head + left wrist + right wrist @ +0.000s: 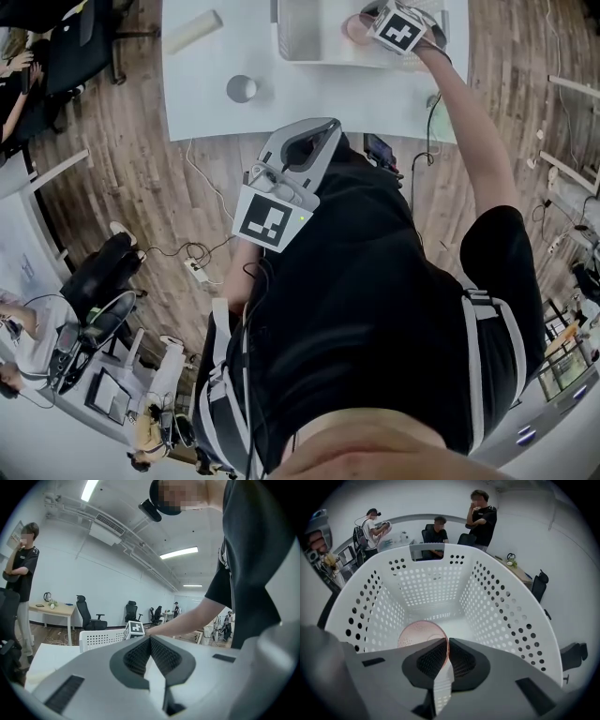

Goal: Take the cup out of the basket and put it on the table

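Cup (419, 632), pink, sits inside the basket (506, 620) at my one o'clock on the bench (309, 94). My left gripper (150, 641) is closed, empty, short of the bench; my right gripper (446, 651) pinches the cup's rim.

Right gripper view: cup (419, 632) near rim hidden behind the 2 jaws of right gripper (446, 649). Head view: basket (302, 37) cut off at top edge, cup mostly under marker cube (401, 30). Left gripper view: basket's btm behind left gripper (150, 651); ppl (176, 609) far back too small to make out.
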Available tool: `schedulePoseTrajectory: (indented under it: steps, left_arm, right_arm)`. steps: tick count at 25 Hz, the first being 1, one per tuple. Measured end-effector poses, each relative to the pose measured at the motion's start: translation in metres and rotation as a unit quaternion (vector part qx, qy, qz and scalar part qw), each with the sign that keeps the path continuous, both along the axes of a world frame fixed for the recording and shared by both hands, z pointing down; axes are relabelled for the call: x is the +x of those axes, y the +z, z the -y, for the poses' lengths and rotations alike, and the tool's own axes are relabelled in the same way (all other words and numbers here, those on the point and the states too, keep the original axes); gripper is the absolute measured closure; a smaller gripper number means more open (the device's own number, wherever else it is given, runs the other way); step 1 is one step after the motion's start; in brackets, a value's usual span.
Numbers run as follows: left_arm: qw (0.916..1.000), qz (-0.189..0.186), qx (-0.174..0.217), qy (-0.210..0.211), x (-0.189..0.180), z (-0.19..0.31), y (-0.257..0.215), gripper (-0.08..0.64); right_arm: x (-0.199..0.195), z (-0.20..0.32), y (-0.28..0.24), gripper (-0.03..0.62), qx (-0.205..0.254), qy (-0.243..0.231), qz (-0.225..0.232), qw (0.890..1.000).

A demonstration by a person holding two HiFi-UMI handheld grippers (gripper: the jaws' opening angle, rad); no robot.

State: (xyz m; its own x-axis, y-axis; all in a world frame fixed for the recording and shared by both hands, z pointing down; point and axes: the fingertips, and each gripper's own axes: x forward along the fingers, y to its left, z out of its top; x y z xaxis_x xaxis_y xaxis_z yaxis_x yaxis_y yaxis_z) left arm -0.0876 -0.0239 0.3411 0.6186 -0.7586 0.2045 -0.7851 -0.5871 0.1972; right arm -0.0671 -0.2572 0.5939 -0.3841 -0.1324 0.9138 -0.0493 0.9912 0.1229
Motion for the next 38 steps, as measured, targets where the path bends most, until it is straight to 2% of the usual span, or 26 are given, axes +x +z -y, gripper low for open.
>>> schedulePoseTrajectory:
  steps: [4, 9, 14, 25, 30, 38]
  left_arm:
    - [1.0, -0.001, 0.003, 0.004, 0.002, 0.001, 0.0, 0.538]
    - [0.9999, 0.005, 0.009, 0.002, -0.002, 0.001, -0.005, 0.538]
    - [0.9999, 0.002, 0.007, -0.015, -0.017, -0.001, -0.011, 0.538]
    - [0.9996, 0.007, 0.022, -0.017, -0.017, -0.018, -0.022, 0.538]
    - [0.9995, 0.004, 0.027, -0.017, -0.018, -0.029, -0.027, 0.538]
    - [0.9983, -0.001, 0.04, -0.043, -0.037, -0.03, -0.03, 0.539]
  right_arm:
    - [-0.002, -0.001, -0.028, 0.561, -0.004, 0.026, 0.036, 0.999]
    - [0.007, 0.002, -0.074, 0.561, 0.027, 0.06, 0.049, 0.997]
    - [-0.008, -0.024, -0.128, 0.561, 0.024, 0.051, 0.11, 0.992]
    - [-0.001, -0.096, -0.212, 0.561, 0.044, 0.015, 0.154, 0.987]
    - [-0.008, -0.139, -0.217, 0.561, 0.038, -0.011, 0.164, 0.986]
    - [-0.019, -0.188, -0.181, 0.561, 0.009, -0.03, 0.156, 0.987]
